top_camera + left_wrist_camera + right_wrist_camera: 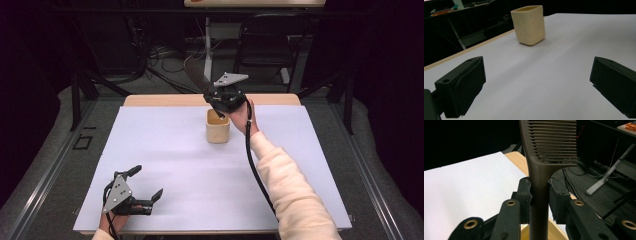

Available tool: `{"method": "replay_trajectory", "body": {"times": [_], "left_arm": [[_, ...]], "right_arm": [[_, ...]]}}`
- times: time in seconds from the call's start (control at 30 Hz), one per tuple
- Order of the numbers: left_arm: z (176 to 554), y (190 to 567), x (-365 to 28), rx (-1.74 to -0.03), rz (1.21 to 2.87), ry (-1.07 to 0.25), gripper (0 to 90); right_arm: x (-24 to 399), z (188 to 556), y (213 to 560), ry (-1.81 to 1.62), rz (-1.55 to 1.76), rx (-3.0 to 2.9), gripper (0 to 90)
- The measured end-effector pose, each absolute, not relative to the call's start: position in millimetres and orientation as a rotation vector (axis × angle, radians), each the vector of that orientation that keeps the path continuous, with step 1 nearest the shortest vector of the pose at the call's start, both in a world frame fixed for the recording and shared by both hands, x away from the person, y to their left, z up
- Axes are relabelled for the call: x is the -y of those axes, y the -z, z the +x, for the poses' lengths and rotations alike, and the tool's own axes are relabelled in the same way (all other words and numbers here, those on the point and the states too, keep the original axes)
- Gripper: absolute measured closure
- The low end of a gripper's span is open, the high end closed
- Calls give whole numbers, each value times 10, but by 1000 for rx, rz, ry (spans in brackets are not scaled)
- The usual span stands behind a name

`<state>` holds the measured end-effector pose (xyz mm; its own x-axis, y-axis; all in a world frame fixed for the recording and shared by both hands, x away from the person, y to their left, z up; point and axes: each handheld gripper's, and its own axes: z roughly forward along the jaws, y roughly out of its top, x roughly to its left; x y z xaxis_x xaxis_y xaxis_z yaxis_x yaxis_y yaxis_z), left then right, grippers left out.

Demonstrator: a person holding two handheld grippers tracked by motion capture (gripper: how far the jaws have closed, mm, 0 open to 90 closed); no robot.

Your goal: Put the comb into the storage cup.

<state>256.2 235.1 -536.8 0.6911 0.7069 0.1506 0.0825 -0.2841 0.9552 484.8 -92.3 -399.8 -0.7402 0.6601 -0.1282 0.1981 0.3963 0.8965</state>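
A cream square cup stands upright at the far middle of the white table cover. Just above its mouth my right gripper is shut on the handle of a brown comb. The comb's teeth point up and away, and its handle end hangs at the cup's opening. In the right gripper view the pads press the comb from both sides, with the cup rim below. My left gripper rests open at the near left. In its own view the cup stands far beyond the left gripper.
The wooden table edge runs along the far side of the cover. Behind it stand a black chair, a white desk leg and loose cables on the floor. Dark stands flank the table left and right.
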Motion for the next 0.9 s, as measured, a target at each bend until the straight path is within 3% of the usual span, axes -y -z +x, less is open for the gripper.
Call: {"method": "replay_trajectory", "body": {"times": [0.9], "left_arm": [[2549, 5363, -2349, -628, 1781, -698, 3]], "right_arm": [[888, 4902, 4155, -1333, 716, -2182, 724]]}}
